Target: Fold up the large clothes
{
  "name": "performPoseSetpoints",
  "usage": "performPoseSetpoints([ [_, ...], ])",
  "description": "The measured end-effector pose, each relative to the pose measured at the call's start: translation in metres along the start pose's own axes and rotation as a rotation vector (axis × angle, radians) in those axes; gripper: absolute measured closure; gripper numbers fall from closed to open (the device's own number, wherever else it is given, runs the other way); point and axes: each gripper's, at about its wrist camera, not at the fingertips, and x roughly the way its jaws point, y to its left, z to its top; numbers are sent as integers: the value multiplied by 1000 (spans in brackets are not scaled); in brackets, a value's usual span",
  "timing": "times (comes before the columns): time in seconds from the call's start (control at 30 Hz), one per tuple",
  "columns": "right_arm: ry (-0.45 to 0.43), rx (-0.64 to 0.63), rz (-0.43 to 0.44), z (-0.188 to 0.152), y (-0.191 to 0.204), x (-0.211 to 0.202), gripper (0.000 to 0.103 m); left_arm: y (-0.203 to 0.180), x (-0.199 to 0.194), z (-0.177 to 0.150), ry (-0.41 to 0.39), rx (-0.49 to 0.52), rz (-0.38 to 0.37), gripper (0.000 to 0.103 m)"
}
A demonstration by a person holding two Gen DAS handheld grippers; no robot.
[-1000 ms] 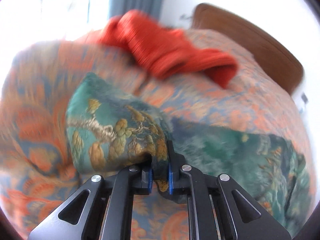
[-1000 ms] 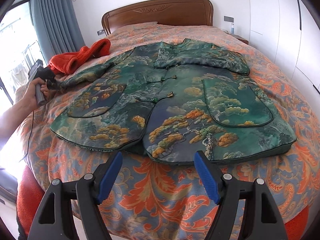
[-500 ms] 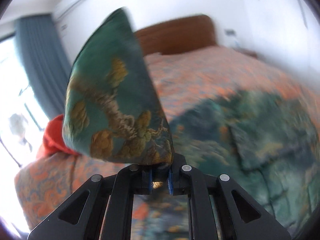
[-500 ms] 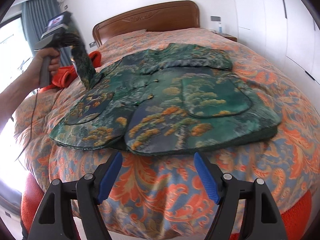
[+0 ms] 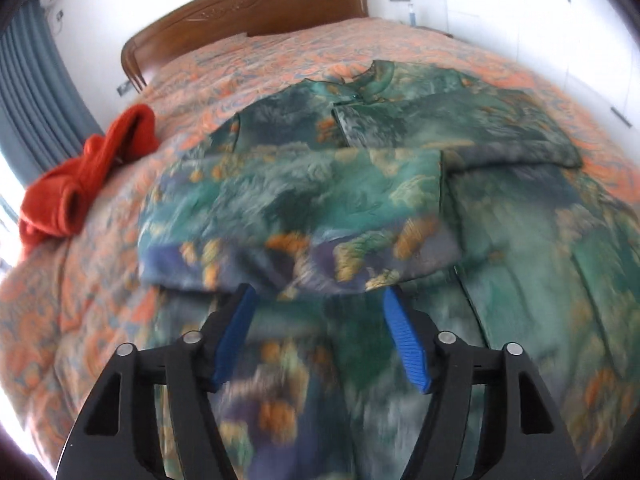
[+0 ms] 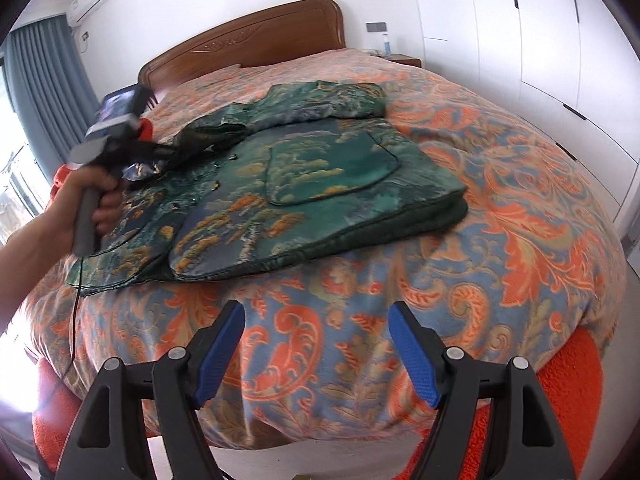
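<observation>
Straight ahead of the right gripper (image 6: pixel 316 316), whose blue-padded jaws stand wide apart, lies bare orange-and-blue floral bedspread (image 6: pixel 520 216), with the green landscape-print padded jacket (image 6: pixel 328 184) beyond it. Ahead-left, the person's left hand (image 6: pixel 90 204) and its gripper block the way. Before the left gripper (image 5: pixel 318 300), the folded-over jacket sleeve (image 5: pixel 300 216) lies across; far left sits a crumpled red knitted garment (image 5: pixel 88 168).

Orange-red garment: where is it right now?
Left wrist view: the orange-red garment lies bunched on the bedspread at far left, beside the grey curtain and clear of the green jacket.
</observation>
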Motion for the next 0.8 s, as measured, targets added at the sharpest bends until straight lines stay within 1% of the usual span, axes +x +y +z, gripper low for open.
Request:
performPoseSetpoints([
  [0.1, 8, 0, 5, 4, 2, 3, 27, 13, -19, -22, -18, -35, -28, 25],
  [0.2, 16, -15, 64, 25, 14, 8, 27, 39, -44, -51, -47, -86, -32, 23],
  [0.3, 4, -7, 155, 69, 25, 14, 27, 62, -61, -73, -70, -138, -24, 20],
  [0.4, 12, 45, 241, 113, 33, 38, 27, 78, -74, -94, -82, -190, 1, 19],
  [0.47, 42, 79, 271, 147, 42, 74, 27, 86, -79, -105, -79, -227, 1, 19],
  [0.53, 82, 94, 313, 170, 58, 112, 27, 93, -84, -115, -74, -261, -10, 19],
  [0.6, 144, 117, 369, 188, 75, 155, 27, 97, -90, -124, -72, -288, -20, 19],
  [0.67, 226, 188, 431, 199, 93, 202, 27, 99, -94, -131, -74, -300, -24, 19],
  [0.8, 287, 274, 473, 206, 126, 264, 27, 103, -94, -144, -65, -309, -27, 18],
])
